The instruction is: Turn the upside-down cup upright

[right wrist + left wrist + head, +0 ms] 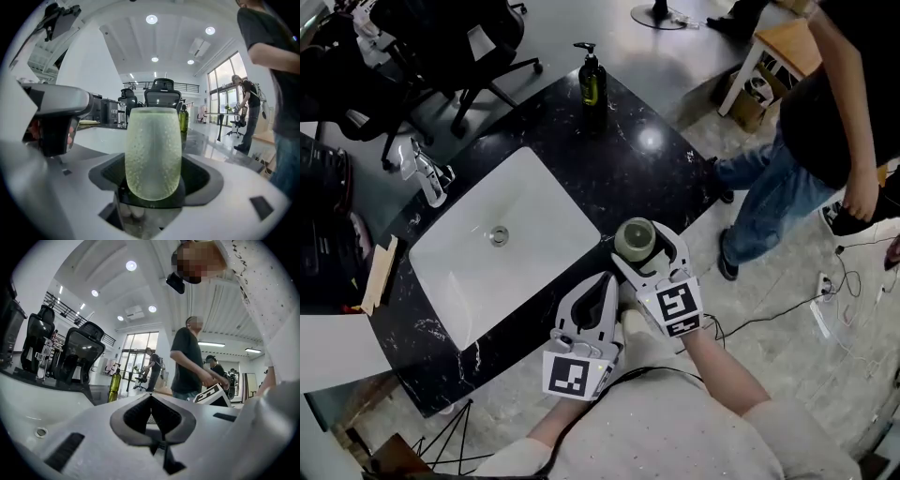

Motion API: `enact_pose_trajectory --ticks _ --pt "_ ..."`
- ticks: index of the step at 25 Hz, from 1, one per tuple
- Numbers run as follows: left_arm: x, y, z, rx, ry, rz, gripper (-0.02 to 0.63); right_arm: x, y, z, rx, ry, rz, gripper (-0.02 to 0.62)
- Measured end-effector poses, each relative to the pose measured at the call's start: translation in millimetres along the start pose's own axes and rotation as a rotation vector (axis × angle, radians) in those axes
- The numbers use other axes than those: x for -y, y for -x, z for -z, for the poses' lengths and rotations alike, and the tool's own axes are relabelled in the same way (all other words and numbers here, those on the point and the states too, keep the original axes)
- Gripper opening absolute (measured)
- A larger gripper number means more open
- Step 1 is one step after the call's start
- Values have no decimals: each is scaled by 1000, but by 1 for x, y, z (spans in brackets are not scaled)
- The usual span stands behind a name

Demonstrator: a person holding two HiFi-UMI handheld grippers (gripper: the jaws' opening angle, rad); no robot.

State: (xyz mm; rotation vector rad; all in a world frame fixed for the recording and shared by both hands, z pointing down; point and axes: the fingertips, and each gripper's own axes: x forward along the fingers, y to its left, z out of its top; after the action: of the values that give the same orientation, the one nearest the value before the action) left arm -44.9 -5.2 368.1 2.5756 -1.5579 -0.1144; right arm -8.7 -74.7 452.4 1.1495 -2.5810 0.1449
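A pale green pebbled cup (634, 238) stands between the jaws of my right gripper (641, 244), at the near edge of the black marble counter (656, 159). In the right gripper view the cup (153, 150) fills the middle, flat end up and rounded end down, and the right gripper (154, 176) is shut on its lower part. Whether its base rests on the counter I cannot tell. My left gripper (608, 279) is just to the left of the cup, shut and holding nothing. In the left gripper view the left gripper (151, 398) points level over the counter.
A white sink (450, 281) with a chrome faucet (427, 173) takes up the counter's left half. A dark soap bottle (592, 80) stands at the far edge. A person (825, 112) stands to the right of the counter. Office chairs (441, 37) are behind, and cables (825, 300) lie on the floor.
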Motion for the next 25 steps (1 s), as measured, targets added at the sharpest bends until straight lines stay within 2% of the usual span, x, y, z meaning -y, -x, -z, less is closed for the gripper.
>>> enact_pose_trajectory --ticks 5,11,14,18,21,25 --pt "-6 1 2 -1 10 -18 8 -1 4 -2 -7 -66 -20 350" --pt "-13 -1 -5 15 23 -26 8 -2 11 -19 -7 -289 -103 351" --pt "-18 -2 -9 22 25 -35 8 -6 15 -29 -4 -466 -179 351" --pt "-22 -3 -15 39 24 -43 8 -9 19 -43 21 -793 -298 351" --pt "-26 1 -17 41 18 -60 8 -18 20 -51 49 -1049 -421 351" --pt "-33 6 -16 40 10 -82 8 -33 20 -46 55 -1300 -541 351"
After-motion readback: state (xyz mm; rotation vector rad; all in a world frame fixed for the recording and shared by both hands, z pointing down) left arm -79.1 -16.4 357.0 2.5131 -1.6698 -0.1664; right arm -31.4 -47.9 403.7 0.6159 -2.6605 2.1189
